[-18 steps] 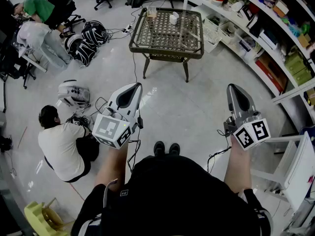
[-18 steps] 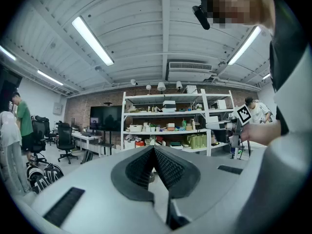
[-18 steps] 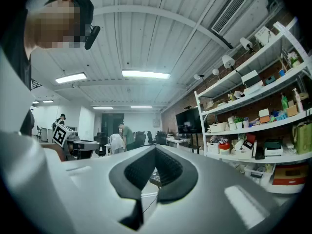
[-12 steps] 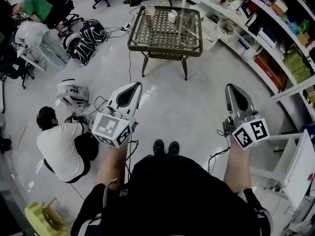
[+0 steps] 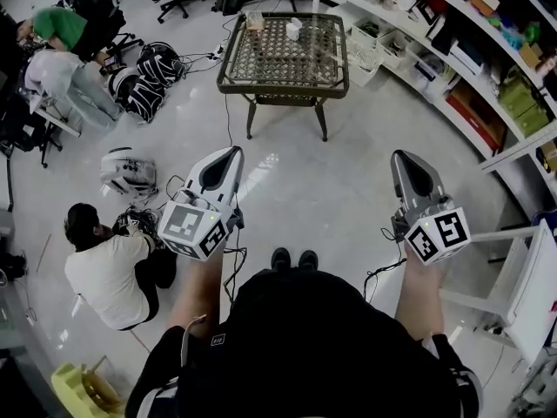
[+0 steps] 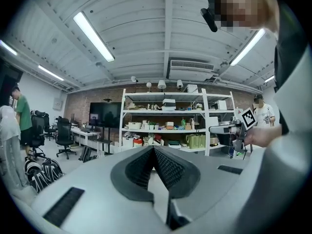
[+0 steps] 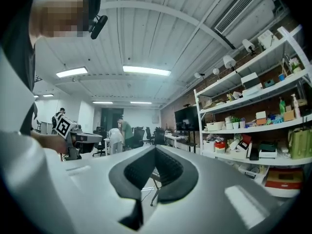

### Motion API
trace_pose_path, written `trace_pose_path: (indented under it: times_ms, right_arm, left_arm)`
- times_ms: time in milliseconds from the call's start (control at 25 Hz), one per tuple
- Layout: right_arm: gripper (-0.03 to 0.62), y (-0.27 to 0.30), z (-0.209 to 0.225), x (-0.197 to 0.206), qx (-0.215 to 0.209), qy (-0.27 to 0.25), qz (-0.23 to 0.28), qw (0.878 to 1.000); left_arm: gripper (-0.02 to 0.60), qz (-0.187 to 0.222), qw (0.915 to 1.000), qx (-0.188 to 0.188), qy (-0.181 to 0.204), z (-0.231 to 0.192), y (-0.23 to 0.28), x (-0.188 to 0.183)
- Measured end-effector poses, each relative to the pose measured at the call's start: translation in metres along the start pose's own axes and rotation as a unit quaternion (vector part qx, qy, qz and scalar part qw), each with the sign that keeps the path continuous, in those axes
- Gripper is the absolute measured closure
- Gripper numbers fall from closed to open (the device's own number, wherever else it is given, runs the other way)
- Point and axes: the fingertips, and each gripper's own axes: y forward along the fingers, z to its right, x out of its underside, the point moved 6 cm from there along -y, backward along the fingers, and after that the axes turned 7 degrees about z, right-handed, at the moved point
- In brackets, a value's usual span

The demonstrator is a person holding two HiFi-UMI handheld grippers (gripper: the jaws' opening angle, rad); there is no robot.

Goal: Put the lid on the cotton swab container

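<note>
Container (image 5: 253,20) well beyond left tool (image 5: 232,151)

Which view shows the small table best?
Head view: the whole table shows from above, top and legs. The right gripper view catches only a sliver of a leg and edge past its own jaws. The left gripper view doesn't show it.

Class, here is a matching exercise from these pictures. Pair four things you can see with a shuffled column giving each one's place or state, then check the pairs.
Things
1. dark lattice-top table on metal legs
2. crouching person in a white shirt
3. long white shelving stacked with boxes
4. grey left gripper

Place or state
A. curves along the right of the head view
B. on the floor, lower left
C. top centre, far ahead
D. jaws shut, nothing between them

Pairs: 1-C, 2-B, 3-A, 4-D
</note>
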Motion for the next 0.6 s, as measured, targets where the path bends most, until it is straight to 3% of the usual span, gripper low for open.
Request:
trace_pose_path:
  times_ms: [360,600]
  right_arm:
    - [0.586,-0.031,0.043,0.012,0.021,0.042,0.010,0.999]
    - [0.585,-0.027,0.062,0.025,0.023,0.055,0.001,0.998]
  left_arm:
    - [0.580,-0.009,0.9998,0.012,0.016,0.029,0.029,-0.006]
    - [0.580,-0.020,0.9994,0.029,0.006,0.030,0.061,0.004]
